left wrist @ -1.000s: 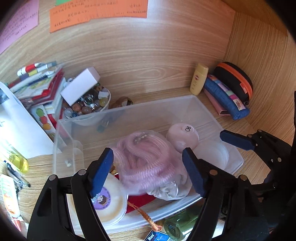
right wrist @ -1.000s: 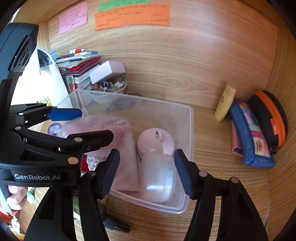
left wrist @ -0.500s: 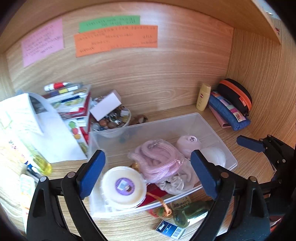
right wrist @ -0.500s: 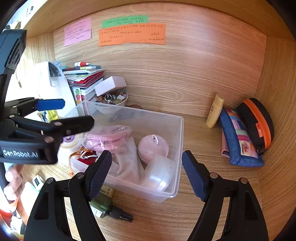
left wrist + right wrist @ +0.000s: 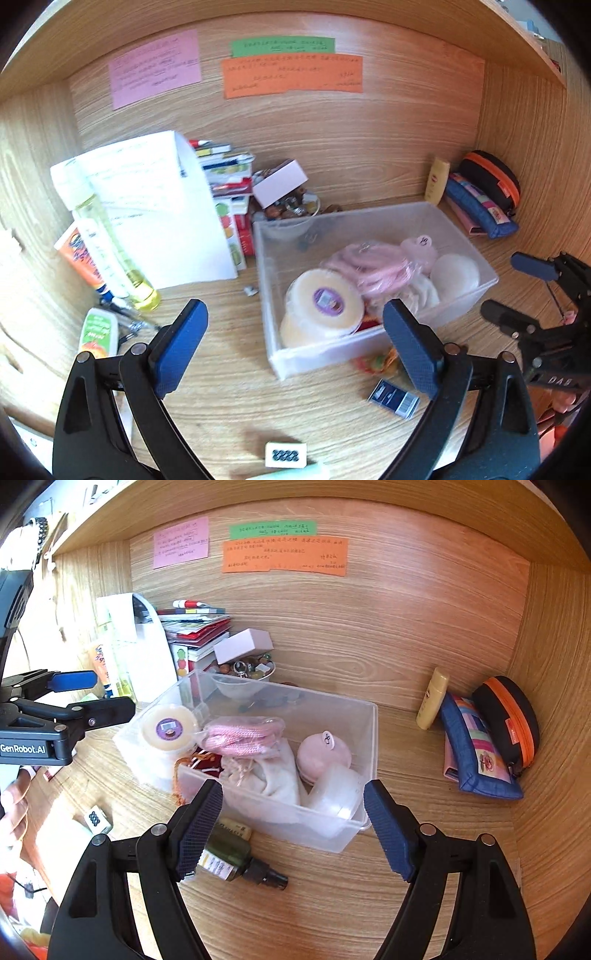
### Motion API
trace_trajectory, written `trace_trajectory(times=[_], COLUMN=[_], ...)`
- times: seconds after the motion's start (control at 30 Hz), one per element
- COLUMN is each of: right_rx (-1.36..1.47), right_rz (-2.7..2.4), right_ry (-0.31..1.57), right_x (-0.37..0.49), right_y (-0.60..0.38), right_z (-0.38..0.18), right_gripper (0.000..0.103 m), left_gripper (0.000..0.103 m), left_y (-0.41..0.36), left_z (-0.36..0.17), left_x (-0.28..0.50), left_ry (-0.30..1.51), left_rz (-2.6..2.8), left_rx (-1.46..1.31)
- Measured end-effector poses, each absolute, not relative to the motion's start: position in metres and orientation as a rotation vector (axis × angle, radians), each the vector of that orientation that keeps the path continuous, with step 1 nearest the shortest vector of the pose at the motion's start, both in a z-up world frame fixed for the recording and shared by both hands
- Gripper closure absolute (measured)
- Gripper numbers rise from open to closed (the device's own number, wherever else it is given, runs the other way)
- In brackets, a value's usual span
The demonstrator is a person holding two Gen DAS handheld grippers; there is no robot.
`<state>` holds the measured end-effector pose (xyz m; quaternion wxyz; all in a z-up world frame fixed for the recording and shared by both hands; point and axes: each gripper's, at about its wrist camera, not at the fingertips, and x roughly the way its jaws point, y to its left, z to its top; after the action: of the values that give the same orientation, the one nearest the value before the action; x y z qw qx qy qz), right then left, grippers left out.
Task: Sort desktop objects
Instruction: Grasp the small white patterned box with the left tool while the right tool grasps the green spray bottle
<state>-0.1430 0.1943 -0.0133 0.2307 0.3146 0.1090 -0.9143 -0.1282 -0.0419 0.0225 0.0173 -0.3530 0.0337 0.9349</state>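
Just bare desk [image 5: 332,904] before bin [image 5: 354,834]

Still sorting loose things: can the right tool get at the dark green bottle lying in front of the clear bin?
Probably yes. The dark green bottle lies bare on the desk outside the clear bin, just under the open, empty right tool, with nothing on top.

Hidden, cropped and unreadable bits

Handwriting on the orange paper note [image 5: 284,555] at top centre is too small to read; the dark green spray bottle [image 5: 236,854] is partly behind the right gripper's finger.
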Motion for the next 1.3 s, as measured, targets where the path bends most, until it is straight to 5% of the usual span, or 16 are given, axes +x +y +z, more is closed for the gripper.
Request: trace_trajectory(times=[0.93, 1.3], right_rx=[1.074, 1.083], right_rz=[-2.359, -2.373], right_ry=[0.334, 0.387], right_x=[-0.129, -0.131], right_y=[0.149, 0.135], right_z=[-0.085, -0.099], right_gripper=[0.026, 0.028], left_gripper=[0.007, 0.040], left_y=[-0.080, -0.078], left_z=[-0.071, -0.086], left_x=[-0.062, -0.065], left_ry=[0.059, 0.052], left_rz=[2.769, 2.747], left_rx=[-1.399, -1.414])
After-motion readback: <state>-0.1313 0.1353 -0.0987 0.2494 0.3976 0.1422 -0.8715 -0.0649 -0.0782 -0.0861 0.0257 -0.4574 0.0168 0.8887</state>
